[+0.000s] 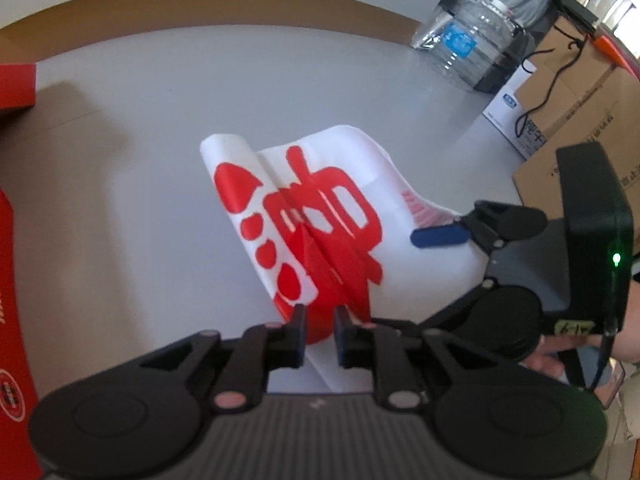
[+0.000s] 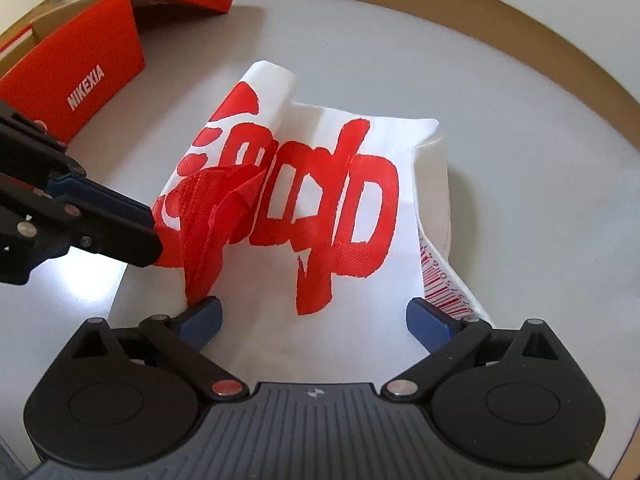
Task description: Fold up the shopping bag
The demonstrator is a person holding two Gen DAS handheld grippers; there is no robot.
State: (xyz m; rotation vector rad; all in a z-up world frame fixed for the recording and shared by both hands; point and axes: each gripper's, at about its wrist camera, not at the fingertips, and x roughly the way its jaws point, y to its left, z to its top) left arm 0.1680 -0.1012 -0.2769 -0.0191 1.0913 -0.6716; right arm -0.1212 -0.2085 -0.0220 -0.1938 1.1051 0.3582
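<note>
Lying partly folded on the round grey desk [image 2: 520, 128], the white fabric shopping bag with large red lettering [image 2: 332, 200] has one side curled upward. The left tool [image 1: 320, 330] stands narrow, a bunched red fold of the bag between its pads, though contact is unclear. The right tool [image 2: 314, 314] gapes wide above the bag's near edge, gripping nothing. An orange cardboard box [image 2: 80, 68] sits nearby.
</note>
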